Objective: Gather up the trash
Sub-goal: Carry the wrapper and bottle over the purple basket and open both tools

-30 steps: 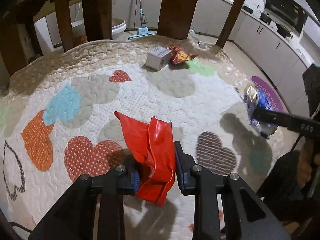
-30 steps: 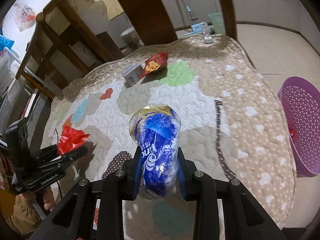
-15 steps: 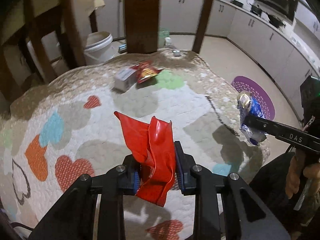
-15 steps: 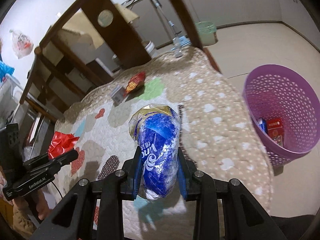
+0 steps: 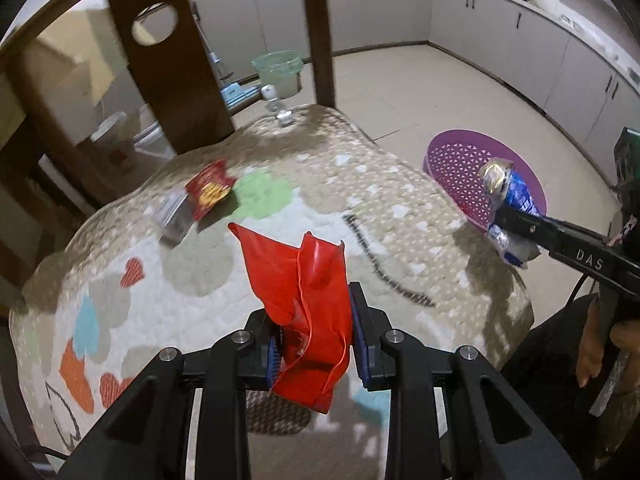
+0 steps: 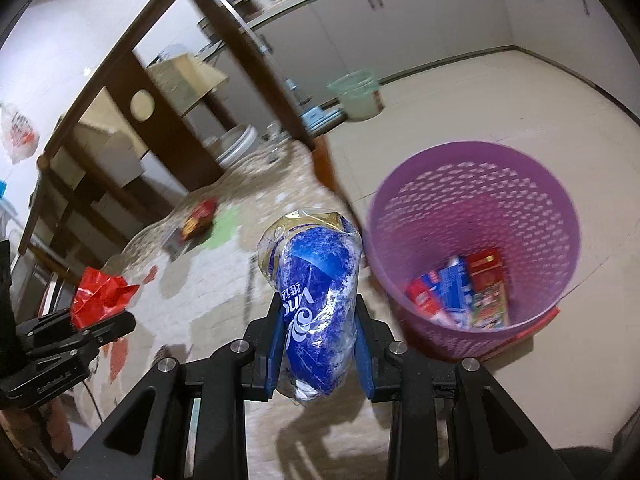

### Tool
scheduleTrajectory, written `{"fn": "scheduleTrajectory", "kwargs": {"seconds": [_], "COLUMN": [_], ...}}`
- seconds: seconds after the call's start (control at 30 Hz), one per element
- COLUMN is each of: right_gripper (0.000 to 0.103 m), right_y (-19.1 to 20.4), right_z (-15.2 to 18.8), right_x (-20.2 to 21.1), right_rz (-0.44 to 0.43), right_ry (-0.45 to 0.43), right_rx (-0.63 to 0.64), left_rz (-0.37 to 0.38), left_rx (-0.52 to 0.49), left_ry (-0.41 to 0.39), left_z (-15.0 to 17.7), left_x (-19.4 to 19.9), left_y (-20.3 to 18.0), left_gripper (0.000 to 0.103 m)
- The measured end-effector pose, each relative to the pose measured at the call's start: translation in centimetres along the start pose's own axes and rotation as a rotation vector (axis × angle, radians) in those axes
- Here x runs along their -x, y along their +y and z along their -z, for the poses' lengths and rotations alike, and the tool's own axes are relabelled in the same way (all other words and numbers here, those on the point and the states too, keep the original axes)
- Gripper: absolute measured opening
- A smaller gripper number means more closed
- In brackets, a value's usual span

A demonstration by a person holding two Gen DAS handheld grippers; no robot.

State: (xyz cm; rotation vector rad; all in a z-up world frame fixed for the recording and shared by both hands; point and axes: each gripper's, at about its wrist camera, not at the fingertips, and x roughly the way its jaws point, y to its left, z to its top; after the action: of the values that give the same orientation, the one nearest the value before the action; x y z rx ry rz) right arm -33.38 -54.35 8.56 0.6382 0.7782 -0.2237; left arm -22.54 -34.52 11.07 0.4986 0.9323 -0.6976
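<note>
While the quilted heart-print rug [image 5: 360,184] is filling most of the left wrist view, its lower left stretch is blurring badly and its near edge is hiding behind the gripper frame. Cabinets [image 5: 500,20] are running along the top of both views, bent by the lens.

The purple basket [image 6: 472,184] is sitting at right of centre in the right wrist view, its rim smearing with motion blur; packets are lying at its bottom, their print too blurred to read. In the left wrist view only part of the basket is showing at mid right, the rest sitting behind the blue wrapper.

The left gripper [image 5: 318,342] is pinching the red wrapper [image 5: 304,280] at lower centre, jaws narrow and pressing on it; the wrapper's lower end is hanging below the pads. The right gripper [image 6: 318,344] is clamping the blue wrapper [image 6: 316,300] at lower centre, jaws closed against its sides, the bottom of it dangling out of focus. In the left wrist view that gripper is coming in from the right edge, and the hand [image 5: 600,344] holding it is getting cut off there.

In the left wrist view, at upper left of the rug, a red snack packet [image 5: 210,192] is lying overlapping a small box [image 5: 174,216], both soft and hard to read.
</note>
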Motion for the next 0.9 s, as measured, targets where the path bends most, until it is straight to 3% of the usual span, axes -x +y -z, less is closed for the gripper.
{"fn": "scheduleTrajectory", "kwargs": {"seconds": [0.27,0.5,0.9], "right_gripper": [0.032,0.032,0.033], "right_y": [-4.8,-8.2,-11.4], "right_z": [-2.8,-4.5,-5.4], "right_x": [0.5,0.2,-0.4], "right_rz": [0.075,0.150,0.146], "right_ry": [-0.079,-0.152,-0.162], "right_rx": [-0.049,-0.094,-0.199], "left_rz": [0.013,0.079,0.192], "left_rx": [-0.067,-0.127,-0.136], "left_ry": [-0.004,-0.031,0.006], "left_z": [-4.1,-8.2,-13.0], "left_x": [-2.2,-4.4,-9.7], "left_y": [-4.4,-9.1,-15.1], "left_gripper": [0.028,0.028,0.029]}}
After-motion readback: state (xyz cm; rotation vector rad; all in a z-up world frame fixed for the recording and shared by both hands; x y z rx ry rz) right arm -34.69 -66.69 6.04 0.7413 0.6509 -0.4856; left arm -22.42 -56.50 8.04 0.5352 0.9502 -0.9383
